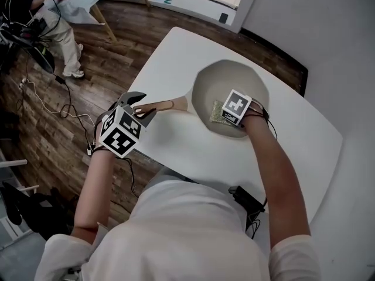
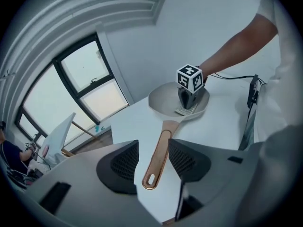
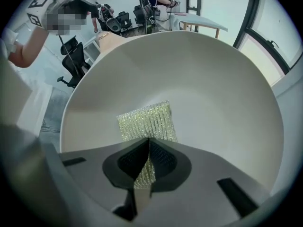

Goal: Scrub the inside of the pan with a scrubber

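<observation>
Because the task is to scrub the inside of the pan (image 1: 234,69), the right tongs (image 3: 148,150) point steeply down into the bowl, clamped shut on the scrubber (image 3: 147,119), a small pad of glittery yellow-green mesh. One edge of the pad is pinched between the pads while the rest fans out flat against the pale inner surface. That looks like a sensible hold, since it leaves a broad face of mesh free to rub the pan, not the tongs themselves. The pad lies on the side of the bowl nearest the person, just where the floor begins to curve up into the wall. The pan itself sits toward the far edge of the white tabletop (image 1: 193,151), with its copper-coloured handle (image 1: 167,105) reaching out toward the left edge and ending close to it. The left tongs (image 2: 153,159) hang above that end of the handle with their jaws apart. In the left gripper view the handle shows in the gap between them, but neither pad touches it, so they grip nothing. My reading is that this hand is placed there to steady the pan. A light pan on a smooth tabletop would likely slide or spin under sideways scrubbing, and the handle's end gives the best leverage against that. For now the pan rests under its own weight and the downward press of the scrubber.
</observation>
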The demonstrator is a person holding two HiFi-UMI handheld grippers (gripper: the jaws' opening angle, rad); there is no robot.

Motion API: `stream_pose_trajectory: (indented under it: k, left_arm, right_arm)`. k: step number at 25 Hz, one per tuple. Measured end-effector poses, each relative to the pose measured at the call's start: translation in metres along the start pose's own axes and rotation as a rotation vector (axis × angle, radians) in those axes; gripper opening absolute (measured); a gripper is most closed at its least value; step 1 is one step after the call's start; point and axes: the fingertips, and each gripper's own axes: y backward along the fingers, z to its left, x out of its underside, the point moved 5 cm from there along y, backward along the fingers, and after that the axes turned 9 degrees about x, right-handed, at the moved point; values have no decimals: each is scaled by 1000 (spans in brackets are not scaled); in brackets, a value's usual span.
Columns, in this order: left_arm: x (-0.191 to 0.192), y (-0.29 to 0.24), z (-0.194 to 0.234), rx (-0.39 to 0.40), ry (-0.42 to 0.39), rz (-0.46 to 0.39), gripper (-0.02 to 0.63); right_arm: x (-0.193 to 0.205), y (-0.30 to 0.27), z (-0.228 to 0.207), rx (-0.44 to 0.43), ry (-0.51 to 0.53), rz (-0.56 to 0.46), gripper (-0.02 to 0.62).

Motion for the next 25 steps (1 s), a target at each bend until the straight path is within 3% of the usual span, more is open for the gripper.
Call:
stream_pose_trajectory:
  k: [13,25]
  left_arm:
    - [-12,43,-29,-103,-14,-182,179]
    - [-5,38,-60,-78,10,-194,181]
  right_arm:
    - [-4,3,8,-131,-49,2,23]
    - [-3,0,15,-298,-186,-71,23]
